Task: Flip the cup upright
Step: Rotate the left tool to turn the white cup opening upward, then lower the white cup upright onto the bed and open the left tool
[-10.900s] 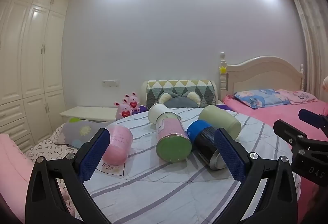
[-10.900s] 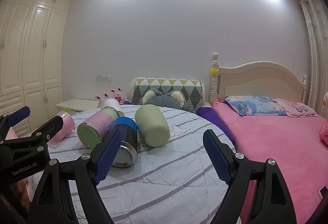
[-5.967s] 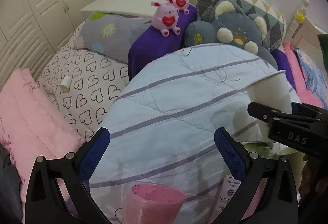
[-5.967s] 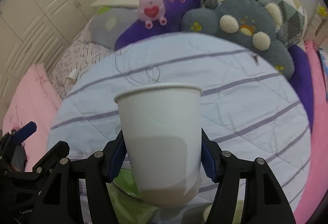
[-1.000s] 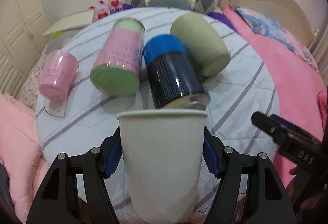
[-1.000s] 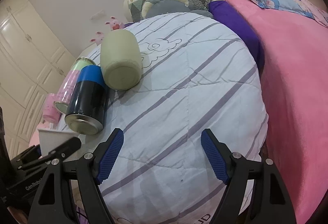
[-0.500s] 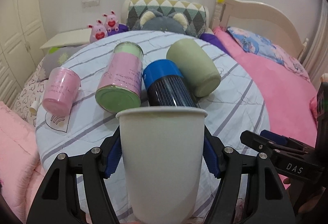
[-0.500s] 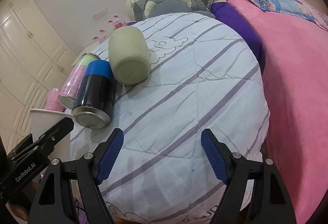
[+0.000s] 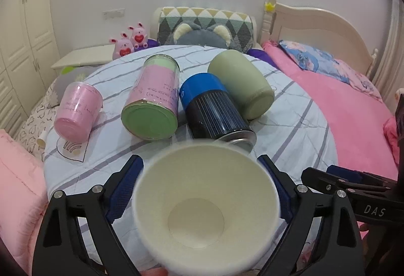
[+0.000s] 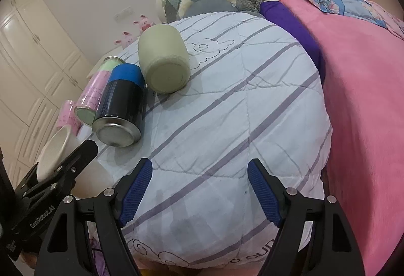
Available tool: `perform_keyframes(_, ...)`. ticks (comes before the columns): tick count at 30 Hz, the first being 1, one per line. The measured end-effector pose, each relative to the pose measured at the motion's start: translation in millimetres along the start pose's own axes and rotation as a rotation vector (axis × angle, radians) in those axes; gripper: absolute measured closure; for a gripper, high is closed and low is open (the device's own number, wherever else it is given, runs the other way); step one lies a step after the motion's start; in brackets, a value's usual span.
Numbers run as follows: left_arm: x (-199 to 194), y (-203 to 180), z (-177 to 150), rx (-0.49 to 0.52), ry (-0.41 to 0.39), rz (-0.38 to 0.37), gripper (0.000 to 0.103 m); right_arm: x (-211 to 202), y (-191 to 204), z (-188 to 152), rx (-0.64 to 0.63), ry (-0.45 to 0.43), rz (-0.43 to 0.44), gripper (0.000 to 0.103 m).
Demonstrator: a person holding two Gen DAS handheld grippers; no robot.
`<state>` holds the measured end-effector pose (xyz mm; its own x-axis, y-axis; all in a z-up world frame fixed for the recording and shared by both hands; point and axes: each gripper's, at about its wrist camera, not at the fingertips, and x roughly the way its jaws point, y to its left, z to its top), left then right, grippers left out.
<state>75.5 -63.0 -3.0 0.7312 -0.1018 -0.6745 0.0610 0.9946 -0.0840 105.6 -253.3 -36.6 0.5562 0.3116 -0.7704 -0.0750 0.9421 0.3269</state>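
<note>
A white paper cup (image 9: 202, 205) sits between the blue pads of my left gripper (image 9: 204, 187), tilted so its open mouth faces the camera and its inside bottom shows; its rim is blurred. The cup's rim also shows at the left edge of the right wrist view (image 10: 54, 149), beside the left gripper's black finger. My right gripper (image 10: 199, 196) is open and empty above the near part of the round striped table (image 10: 240, 124).
On the table lie a pink cup (image 9: 78, 111), a pink-and-green canister (image 9: 154, 101), a blue-and-black can (image 9: 214, 109) and a pale green cup (image 9: 242, 86), all on their sides. A pink bed (image 10: 366, 73) is to the right; plush toys and pillows are behind.
The white cup in my left gripper has tipped from upright toward the camera, so its mouth now faces me. The right gripper stays open and has barely moved.
</note>
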Motion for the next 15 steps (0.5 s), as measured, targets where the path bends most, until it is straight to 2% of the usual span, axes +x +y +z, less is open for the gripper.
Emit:
perform_keyframes(6, -2.8, -2.2, -2.4, 0.018, -0.008, 0.017, 0.008, -1.5, 0.8, 0.0, 0.008, -0.007, -0.009, 0.024)
perform_keyframes(15, -7.7, -1.6, -3.4, 0.013, -0.008, -0.004, 0.008, -6.4, 1.4, -1.1, 0.005, -0.013, -0.018, 0.024)
